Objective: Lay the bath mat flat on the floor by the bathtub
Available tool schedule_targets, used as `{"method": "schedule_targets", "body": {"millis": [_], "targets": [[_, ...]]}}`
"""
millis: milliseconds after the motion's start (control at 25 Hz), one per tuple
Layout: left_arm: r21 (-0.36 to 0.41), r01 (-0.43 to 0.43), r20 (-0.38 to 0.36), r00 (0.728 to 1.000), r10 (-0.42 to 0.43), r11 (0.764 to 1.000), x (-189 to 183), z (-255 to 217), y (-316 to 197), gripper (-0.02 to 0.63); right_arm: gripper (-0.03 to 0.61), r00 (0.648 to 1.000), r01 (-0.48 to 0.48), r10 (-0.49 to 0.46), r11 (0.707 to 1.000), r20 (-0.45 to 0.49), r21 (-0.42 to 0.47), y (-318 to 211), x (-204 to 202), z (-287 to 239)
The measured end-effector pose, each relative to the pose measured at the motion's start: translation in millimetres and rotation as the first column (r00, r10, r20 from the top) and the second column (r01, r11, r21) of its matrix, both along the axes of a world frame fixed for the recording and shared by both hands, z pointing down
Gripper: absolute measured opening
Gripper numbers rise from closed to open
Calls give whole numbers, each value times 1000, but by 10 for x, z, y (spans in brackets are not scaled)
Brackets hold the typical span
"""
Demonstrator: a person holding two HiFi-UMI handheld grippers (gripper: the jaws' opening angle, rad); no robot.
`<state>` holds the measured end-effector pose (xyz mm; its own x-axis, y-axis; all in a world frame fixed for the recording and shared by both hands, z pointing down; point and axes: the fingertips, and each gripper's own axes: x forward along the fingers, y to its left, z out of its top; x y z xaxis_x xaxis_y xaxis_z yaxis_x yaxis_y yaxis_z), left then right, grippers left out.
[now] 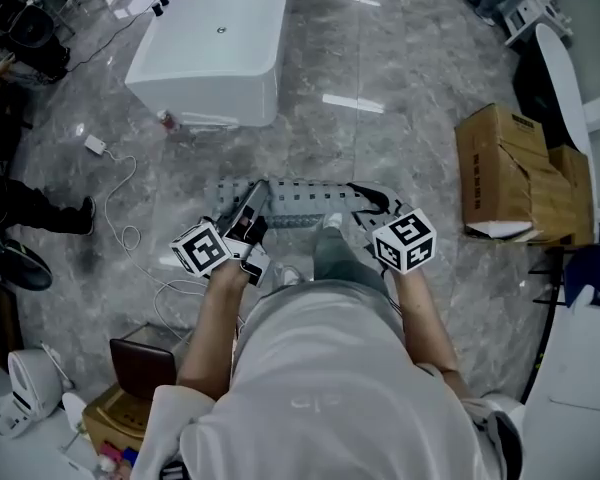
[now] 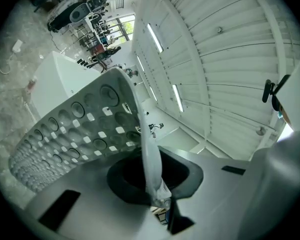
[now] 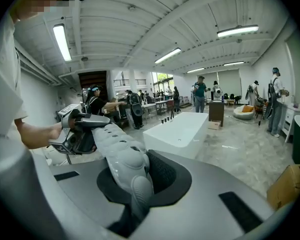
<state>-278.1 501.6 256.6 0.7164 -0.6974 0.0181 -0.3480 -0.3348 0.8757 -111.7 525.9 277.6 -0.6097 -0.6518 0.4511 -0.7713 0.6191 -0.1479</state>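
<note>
Left gripper (image 1: 255,204) and right gripper (image 1: 366,204) clamp opposite ends of the bath mat (image 1: 305,200).

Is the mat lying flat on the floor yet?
No, the mat hangs in the air, gripped by the left gripper and the right gripper.

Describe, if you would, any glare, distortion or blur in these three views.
Head view: lamp reflections streak the glossy floor. Left gripper view: strong fisheye bends the ceiling, corners black; the bath mat is sharp. Right gripper view: same curving; the bathtub is crisp, the mat's nearest end soft.
</note>
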Motion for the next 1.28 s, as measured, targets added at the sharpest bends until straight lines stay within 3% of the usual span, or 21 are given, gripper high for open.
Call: {"method": "schedule_targets", "body": {"millis": [240, 400, 960, 1280], "targets": [[-40, 11, -42, 999, -13, 999, 122, 108, -483, 43, 41, 1000, 10, -10, 1000, 19, -20, -513, 75, 178], [-67, 10, -22, 1000, -12, 998, 334, 215, -990, 43, 41, 999, 6, -5, 999, 38, -45, -1024, 282, 294], [-193, 6, 76, 997, 8, 981, 1542, 586, -2956, 46, 41, 998, 56, -52, 989, 29, -139, -2990, 1481, 603], [-291, -15, 64, 997, 35, 957, 1991, 853, -3659, 48, 41, 1000, 31, -31, 983, 3, -179, -3704, 1942, 784]]}}
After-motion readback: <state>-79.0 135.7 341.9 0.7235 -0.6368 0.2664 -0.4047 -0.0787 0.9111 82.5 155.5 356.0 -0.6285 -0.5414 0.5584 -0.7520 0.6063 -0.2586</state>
